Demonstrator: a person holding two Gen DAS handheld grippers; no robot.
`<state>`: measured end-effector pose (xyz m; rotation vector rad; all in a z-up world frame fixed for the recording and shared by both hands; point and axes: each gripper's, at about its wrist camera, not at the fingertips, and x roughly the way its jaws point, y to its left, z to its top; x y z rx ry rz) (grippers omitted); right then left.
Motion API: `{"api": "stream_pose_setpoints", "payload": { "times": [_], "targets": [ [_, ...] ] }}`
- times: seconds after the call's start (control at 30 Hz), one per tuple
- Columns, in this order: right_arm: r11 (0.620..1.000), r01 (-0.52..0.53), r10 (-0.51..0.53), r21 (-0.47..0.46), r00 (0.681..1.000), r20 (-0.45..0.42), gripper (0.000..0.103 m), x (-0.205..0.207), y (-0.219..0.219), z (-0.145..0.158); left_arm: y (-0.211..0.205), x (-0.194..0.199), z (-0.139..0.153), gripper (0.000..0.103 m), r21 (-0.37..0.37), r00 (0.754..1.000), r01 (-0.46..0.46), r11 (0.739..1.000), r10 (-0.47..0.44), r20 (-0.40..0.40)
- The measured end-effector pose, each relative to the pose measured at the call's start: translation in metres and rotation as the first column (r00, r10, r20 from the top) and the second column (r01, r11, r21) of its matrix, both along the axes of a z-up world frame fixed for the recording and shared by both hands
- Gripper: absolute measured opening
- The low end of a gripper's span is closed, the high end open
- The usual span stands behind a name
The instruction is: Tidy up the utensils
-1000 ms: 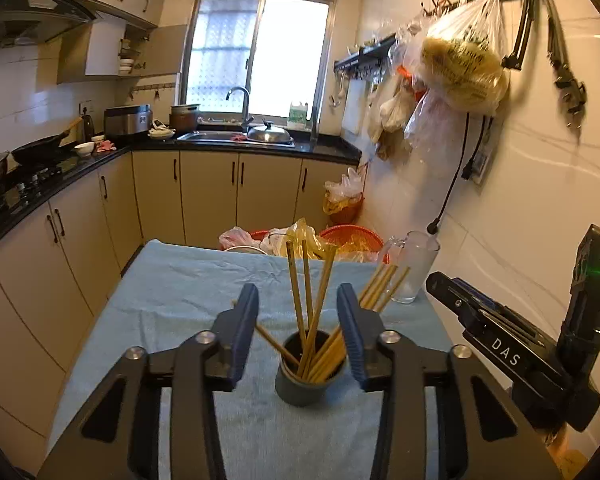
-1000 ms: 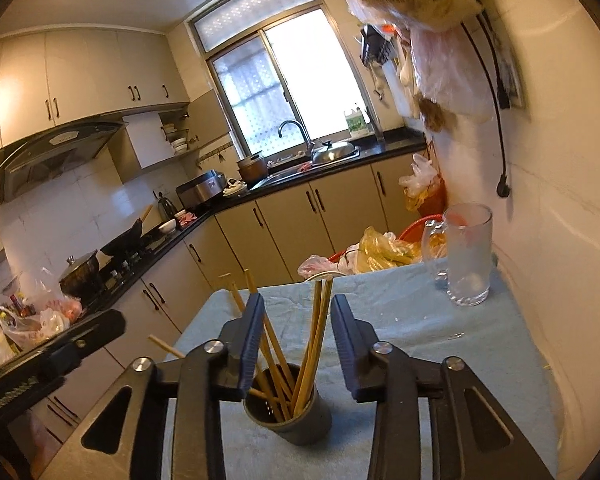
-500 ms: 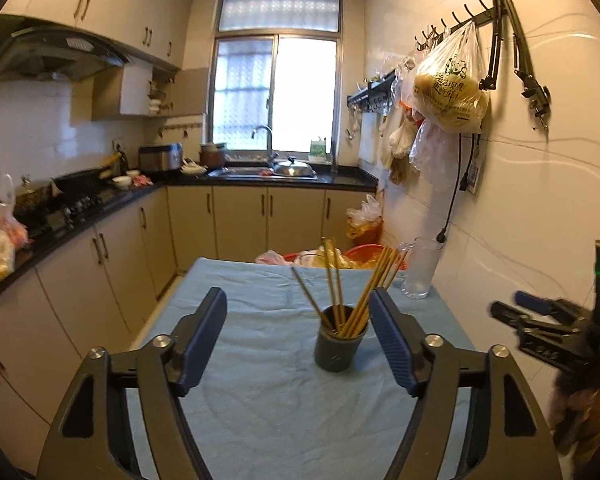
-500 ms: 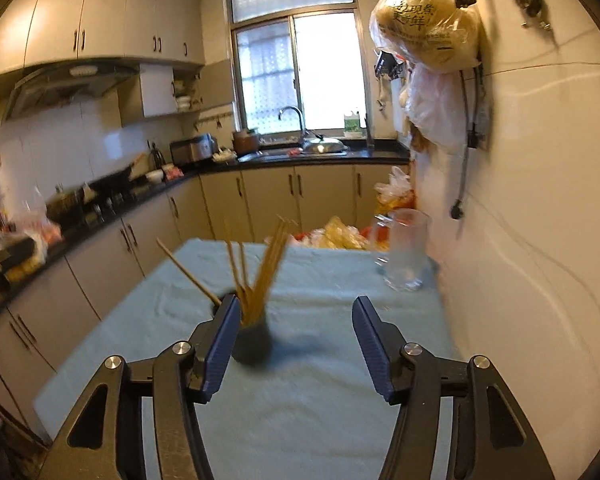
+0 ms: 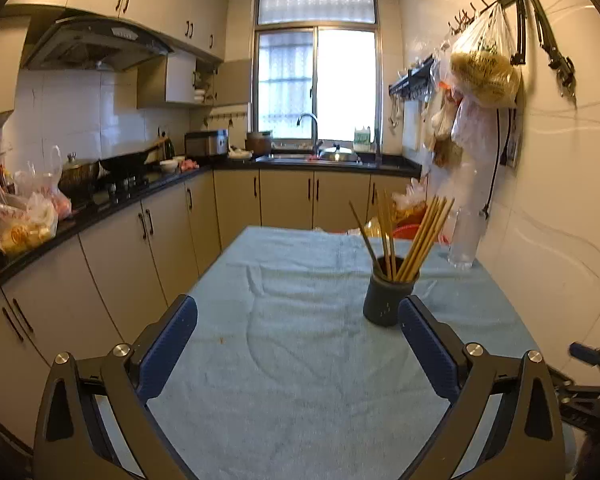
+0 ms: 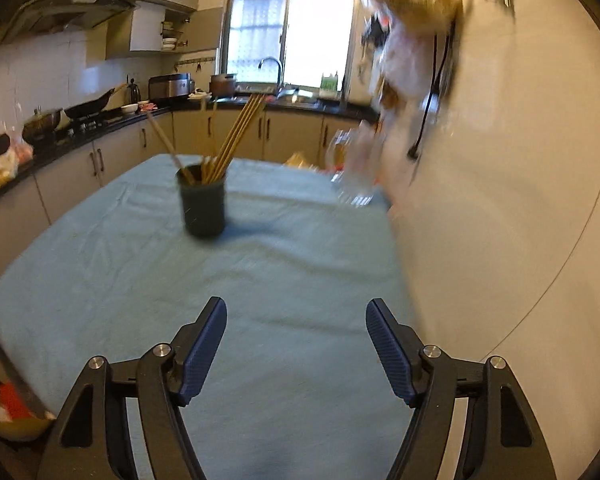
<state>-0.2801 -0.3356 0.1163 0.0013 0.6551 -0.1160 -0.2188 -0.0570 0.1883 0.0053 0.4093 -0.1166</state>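
A dark cup stands upright on the blue cloth, holding several wooden chopsticks that fan out above its rim. My left gripper hangs well back from the cup, its jaws still opening and wide, with only cloth between them. In the right wrist view my right gripper is farther back, right of the cup, its jaws also opening with nothing between them. A blurred part of the right gripper shows at the lower right of the left wrist view.
A blue cloth covers the table. A clear glass mug stands at the far right by the white wall. Cabinets and a black counter run along the left. Bags hang on wall hooks.
Both grippers have pulled back from the cup of chopsticks and opened wide. The cup now looks smaller and stands free on the cloth; the right wrist view has swung right.
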Motion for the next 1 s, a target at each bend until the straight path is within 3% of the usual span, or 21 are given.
{"api": "stream_pose_setpoints", "payload": {
  "times": [0.2,0.33,0.57,0.73,1.0],
  "targets": [
    [0.991,0.017,-0.02,0.135,1.0,0.021,0.077,0.01,0.023,-0.013,-0.001,0.0,-0.024,0.1,0.015,0.999,-0.022,1.0,0.022,-0.027],
    [0.973,0.061,-0.069,0.223,0.997,0.029,0.077,0.015,0.029,-0.019,-0.004,0.006,-0.042,0.1,0.022,0.996,-0.018,1.0,0.02,-0.086],
    [0.971,0.116,-0.114,0.209,0.993,-0.023,0.077,0.025,0.031,-0.035,-0.01,0.024,-0.073,0.1,0.023,0.98,0.012,1.0,-0.007,-0.201],
    [0.963,0.144,-0.132,0.227,0.989,-0.068,0.077,0.035,0.031,-0.046,-0.01,0.037,-0.094,0.1,0.007,0.954,0.035,0.999,-0.031,-0.298],
    [0.967,0.146,-0.126,0.211,0.987,-0.102,0.077,0.043,0.041,-0.054,-0.004,0.049,-0.11,0.1,0.0,0.932,0.042,0.999,-0.039,-0.361]
  ]
}}
